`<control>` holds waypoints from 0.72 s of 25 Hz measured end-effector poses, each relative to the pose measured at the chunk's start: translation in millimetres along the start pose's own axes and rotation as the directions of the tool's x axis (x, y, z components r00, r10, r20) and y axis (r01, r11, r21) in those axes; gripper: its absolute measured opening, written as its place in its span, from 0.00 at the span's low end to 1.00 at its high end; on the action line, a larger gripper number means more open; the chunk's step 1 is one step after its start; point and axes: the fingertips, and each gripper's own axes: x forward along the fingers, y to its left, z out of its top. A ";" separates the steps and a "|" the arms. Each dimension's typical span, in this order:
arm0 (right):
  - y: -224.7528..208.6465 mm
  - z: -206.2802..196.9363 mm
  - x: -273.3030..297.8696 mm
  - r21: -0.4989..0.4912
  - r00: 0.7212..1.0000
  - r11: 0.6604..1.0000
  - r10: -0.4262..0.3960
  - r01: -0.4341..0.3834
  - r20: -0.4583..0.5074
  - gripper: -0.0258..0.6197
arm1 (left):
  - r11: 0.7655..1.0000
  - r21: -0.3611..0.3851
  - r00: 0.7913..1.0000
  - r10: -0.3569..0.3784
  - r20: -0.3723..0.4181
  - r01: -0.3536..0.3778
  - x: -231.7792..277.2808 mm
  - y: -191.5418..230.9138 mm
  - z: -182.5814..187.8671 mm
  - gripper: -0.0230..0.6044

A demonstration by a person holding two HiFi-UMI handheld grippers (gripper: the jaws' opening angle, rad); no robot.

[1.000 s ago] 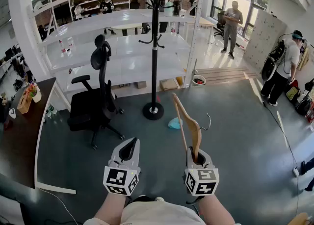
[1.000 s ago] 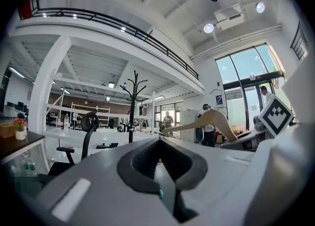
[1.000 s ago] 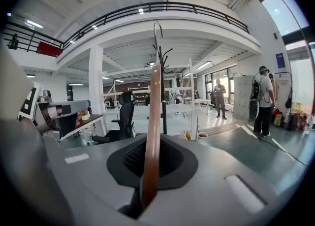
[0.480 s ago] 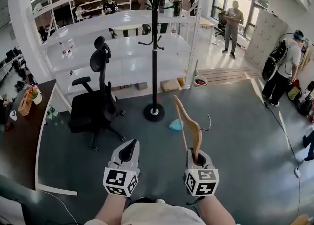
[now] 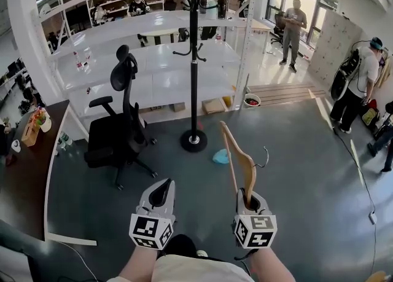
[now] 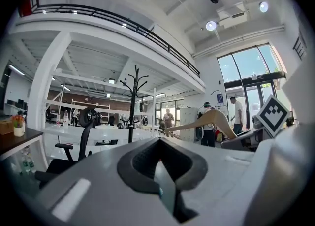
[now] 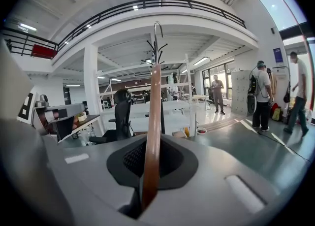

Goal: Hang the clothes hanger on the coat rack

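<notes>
A wooden clothes hanger (image 5: 239, 161) with a metal hook (image 5: 263, 156) stands upright out of my right gripper (image 5: 250, 201), which is shut on one of its arms. In the right gripper view the hanger (image 7: 152, 131) rises from between the jaws, its hook in line with the rack behind. The black coat rack (image 5: 194, 59) stands on a round base (image 5: 193, 140) on the floor ahead, a good way beyond the hanger. My left gripper (image 5: 160, 192) is shut and holds nothing; from it the rack (image 6: 133, 103) shows far off and the hanger (image 6: 206, 120) at right.
A black office chair (image 5: 120, 124) stands left of the rack. White shelving (image 5: 147, 47) runs behind it. A dark desk (image 5: 27, 170) lies at far left. A blue object (image 5: 220, 156) lies on the floor near the rack's base. People stand at the right and in the background.
The view has shifted slightly; both grippers and the hanger sit a little lower and to the right in the frame. A person at the right edge has walked on.
</notes>
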 end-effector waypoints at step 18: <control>10.6 54.4 179.7 0.001 0.998 0.999 -0.052 0.052 -0.031 0.09 | 0.998 0.015 0.997 -0.067 -0.032 0.068 137.9 144.9 -3.0 0.04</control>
